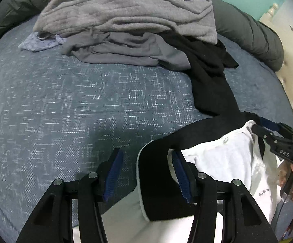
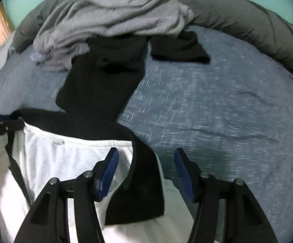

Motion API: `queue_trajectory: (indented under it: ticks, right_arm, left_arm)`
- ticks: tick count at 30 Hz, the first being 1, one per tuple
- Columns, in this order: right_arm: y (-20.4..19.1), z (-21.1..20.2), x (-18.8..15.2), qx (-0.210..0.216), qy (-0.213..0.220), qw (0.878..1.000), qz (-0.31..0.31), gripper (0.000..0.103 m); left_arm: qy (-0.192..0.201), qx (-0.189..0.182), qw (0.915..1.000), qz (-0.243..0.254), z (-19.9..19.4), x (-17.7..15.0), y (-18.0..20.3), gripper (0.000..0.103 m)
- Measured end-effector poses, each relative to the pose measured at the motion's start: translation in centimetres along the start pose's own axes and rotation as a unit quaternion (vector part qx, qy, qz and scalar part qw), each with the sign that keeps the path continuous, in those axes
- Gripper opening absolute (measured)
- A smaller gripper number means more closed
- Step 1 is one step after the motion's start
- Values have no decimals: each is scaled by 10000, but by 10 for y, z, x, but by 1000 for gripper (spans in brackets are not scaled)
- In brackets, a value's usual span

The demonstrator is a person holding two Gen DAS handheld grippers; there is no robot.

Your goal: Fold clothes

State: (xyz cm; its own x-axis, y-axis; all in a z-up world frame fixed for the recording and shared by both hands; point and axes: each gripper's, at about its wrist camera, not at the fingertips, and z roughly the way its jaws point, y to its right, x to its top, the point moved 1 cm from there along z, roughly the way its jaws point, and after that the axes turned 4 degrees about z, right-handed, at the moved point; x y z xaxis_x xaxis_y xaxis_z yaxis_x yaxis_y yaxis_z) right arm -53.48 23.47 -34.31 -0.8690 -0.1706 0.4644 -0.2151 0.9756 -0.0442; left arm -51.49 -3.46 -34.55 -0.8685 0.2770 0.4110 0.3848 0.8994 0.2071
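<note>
Left wrist view first: the left gripper (image 1: 146,170) has its blue-padded fingers spread wide, and the black collar (image 1: 156,182) of a white shirt (image 1: 227,162) sits in the gap, pressed against the right-hand pad but not pinched. The shirt lies at about 4 o'clock on the blue-grey bedspread (image 1: 65,101), collar band curving off toward 3 o'clock. Only this view shows the right gripper (image 1: 268,126) from the side, coming in at 3 o'clock with its tips at the collar's far end; can't tell from here how far apart they are. It also catches a snap button (image 1: 225,140) inside the neckline and a bit of the person at 4 o'clock.

Right wrist view fills that in: the right gripper (image 2: 146,172) is spread open too, the collar (image 2: 138,182) running up between its fingers, nothing clamped. The left gripper just pokes in at 9 o'clock.

Farther up, a black garment (image 1: 211,81) trails from the collar area toward 12 o'clock, into a pile under a grey knit blanket (image 1: 126,10). The left view shows a grey top (image 1: 116,50) and a pale blue cloth (image 1: 39,43) in that pile; the right view mostly hides them. A dark grey duvet (image 2: 247,20) is bunched along the back edge.
</note>
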Motion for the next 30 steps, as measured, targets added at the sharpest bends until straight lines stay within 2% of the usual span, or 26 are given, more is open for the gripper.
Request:
queue_trajectory:
  ticks: [1, 3, 6, 16, 20, 25, 30]
  right_arm:
    - [-3, 4, 0, -25, -50, 10000, -69, 29]
    - [-6, 5, 0, -4, 18, 9999, -103, 10]
    - [-7, 1, 4, -92, 183, 9997, -97, 5]
    - [7, -29, 55, -513, 835, 9952, 37, 4]
    - [11, -33, 80, -606, 922, 9939, 41, 4]
    - [12, -16, 97, -609, 894, 9941, 79, 4]
    - [15, 20, 86, -458, 689, 9963, 213, 4]
  left_arm:
    - [-24, 1, 10000, 42, 2, 0, 1, 34]
    - [-34, 25, 9999, 109, 5, 2, 3, 20]
    - [-1, 81, 9998, 180, 6, 7, 6, 6]
    - [483, 297, 9984, 14, -22, 62, 8, 5]
    - [520, 356, 9980, -15, -21, 81, 6, 5]
    - [538, 437, 9976, -80, -11, 101, 1, 5]
    - [479, 417, 9979, -120, 13, 106, -3, 5]
